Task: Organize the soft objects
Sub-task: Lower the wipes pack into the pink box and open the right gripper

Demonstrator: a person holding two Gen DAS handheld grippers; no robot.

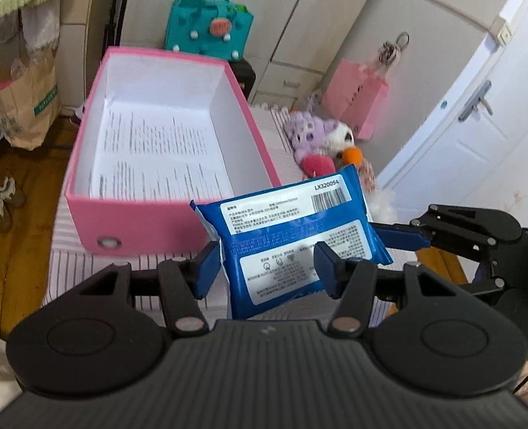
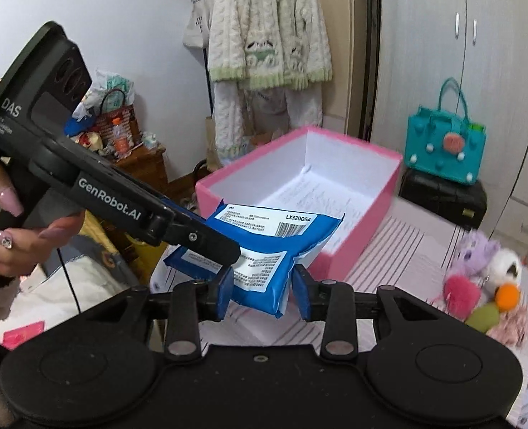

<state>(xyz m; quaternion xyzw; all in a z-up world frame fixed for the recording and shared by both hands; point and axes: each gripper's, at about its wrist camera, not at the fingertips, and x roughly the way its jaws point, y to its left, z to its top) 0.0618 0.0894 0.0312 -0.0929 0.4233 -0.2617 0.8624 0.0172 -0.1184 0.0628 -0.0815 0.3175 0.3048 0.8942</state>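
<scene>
The pink box (image 1: 85, 164) ahead and left of the left gripper (image 1: 267, 268) holds only printed paper, so nothing is sorted yet. That claw clamps the blue wipes pack (image 1: 292, 236), lifted and tilted down; the right gripper (image 2: 262, 295) seems to pinch its other end, with plush toys (image 2: 485, 279) waiting to its right

The blue wipes pack (image 1: 292, 239), soft and plump with white printed labels and a barcode, hangs tilted in the air, pinched from two sides, just off the open pink box (image 1: 96, 164) at its 5 o'clock. The box is white inside, holding only printed sheets. The plush toy heap (image 2: 485, 286) lies on the striped cover at the box's 3 o'clock.
</scene>
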